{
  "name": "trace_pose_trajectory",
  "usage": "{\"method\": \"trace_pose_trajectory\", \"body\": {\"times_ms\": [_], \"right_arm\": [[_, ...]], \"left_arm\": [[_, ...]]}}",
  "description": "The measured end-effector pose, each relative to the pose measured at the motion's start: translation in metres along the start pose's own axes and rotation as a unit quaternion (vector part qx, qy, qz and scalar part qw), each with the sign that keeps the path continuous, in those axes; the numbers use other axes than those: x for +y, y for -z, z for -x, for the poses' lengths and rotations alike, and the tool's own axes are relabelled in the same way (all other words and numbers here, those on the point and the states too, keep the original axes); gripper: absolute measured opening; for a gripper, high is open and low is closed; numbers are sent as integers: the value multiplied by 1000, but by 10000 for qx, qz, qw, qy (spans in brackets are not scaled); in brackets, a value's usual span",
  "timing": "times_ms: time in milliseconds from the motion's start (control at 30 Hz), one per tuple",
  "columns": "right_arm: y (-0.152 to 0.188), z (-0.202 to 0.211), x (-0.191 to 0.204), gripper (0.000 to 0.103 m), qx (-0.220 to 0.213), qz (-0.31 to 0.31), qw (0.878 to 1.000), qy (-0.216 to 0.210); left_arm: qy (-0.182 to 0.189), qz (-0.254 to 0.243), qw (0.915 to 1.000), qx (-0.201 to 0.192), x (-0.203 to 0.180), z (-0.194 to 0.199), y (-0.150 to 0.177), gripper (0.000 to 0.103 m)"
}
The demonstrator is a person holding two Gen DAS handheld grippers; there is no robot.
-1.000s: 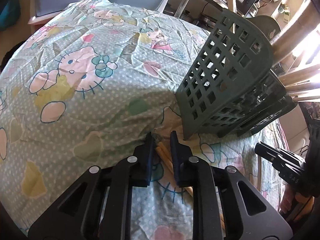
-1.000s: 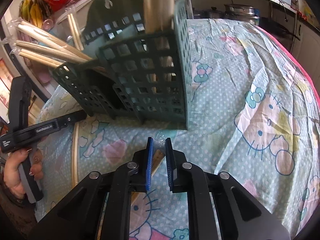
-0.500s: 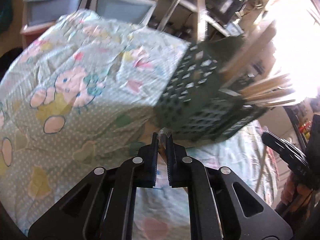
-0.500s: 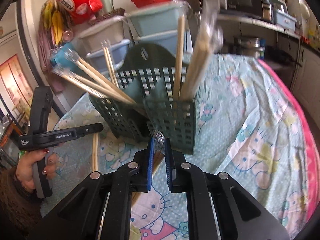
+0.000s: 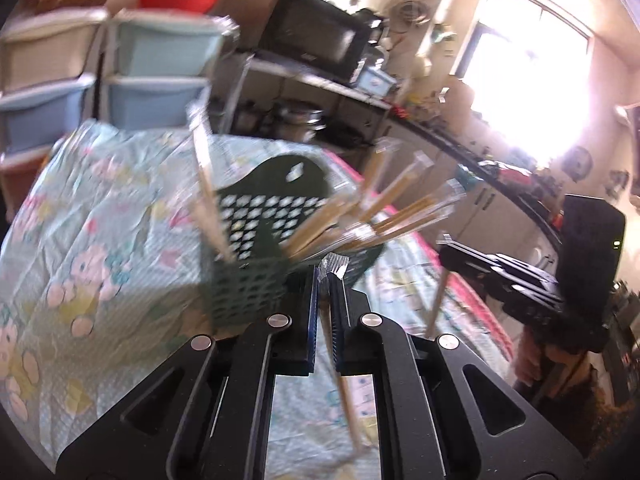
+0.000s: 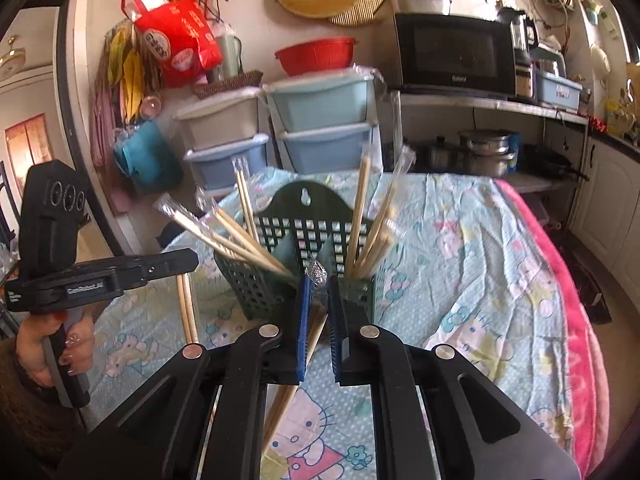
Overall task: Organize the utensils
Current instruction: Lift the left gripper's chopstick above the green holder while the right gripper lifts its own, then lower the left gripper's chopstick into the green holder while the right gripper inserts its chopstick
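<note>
chopsticks: one wrapped pair (image 6: 294,364) is clamped between the blue pads of the right gripper (image 6: 318,300), crinkled clear wrapper tip (image 6: 316,272) poking up past the fingertips, wooden shafts running down and left under the gripper body. a second wrapped pair (image 5: 340,360) is clamped the same way in the left gripper (image 5: 325,280), wrapper end standing above its fingertips, shafts trailing down toward the cloth. both sets of jaws nearly closed, only the width of the chopsticks between them.

dark green lattice utensil basket (image 6: 276,288) stands on the table just ahead of both grippers, arched back panel with a hanging hole at the top. more wrapped chopsticks sit in it: a bundle (image 6: 224,236) fanning out to the left in the right wrist view, another bundle (image 6: 372,224) leaning up and right in a separate compartment. middle compartment, right behind the held wrapper tip, contents not readable.

in the right wrist view the left gripper shows at the left edge, side on, a hand (image 6: 44,344) with painted nails around its handle, its chopstick pair (image 6: 188,308) hanging down below the fingers.

left wrist view is motion-blurred.

table covered with a pale blue hello kitty cloth (image 6: 480,264), pink edge on the right. behind: stacked plastic drawers (image 6: 320,124), black microwave (image 6: 456,56) on a shelf, red colander (image 6: 316,54), red bag (image 6: 176,40) on the wall.
</note>
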State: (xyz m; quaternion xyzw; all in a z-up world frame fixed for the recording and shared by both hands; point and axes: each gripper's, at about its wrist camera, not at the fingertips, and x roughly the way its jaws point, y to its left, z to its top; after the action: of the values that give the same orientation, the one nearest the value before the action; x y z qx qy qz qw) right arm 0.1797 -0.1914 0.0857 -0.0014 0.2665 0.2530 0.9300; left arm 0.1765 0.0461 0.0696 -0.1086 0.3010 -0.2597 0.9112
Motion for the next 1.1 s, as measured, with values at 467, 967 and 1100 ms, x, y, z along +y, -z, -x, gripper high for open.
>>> {"method": "trace_pose_trajectory", "body": {"times_ms": [467, 967, 1100], "right_arm": [[-17, 33, -2, 8, -432, 124, 9988, 211], [-39, 69, -11, 8, -973, 61, 9945, 382], [-50, 75, -9, 8, -1124, 91, 9930, 359]], "left_arm": [[665, -780, 9944, -238, -67, 9, -29, 3], [746, -1119, 9897, -495, -97, 11, -72, 3], [711, -1231, 9880, -600, -105, 14, -86, 3]]}}
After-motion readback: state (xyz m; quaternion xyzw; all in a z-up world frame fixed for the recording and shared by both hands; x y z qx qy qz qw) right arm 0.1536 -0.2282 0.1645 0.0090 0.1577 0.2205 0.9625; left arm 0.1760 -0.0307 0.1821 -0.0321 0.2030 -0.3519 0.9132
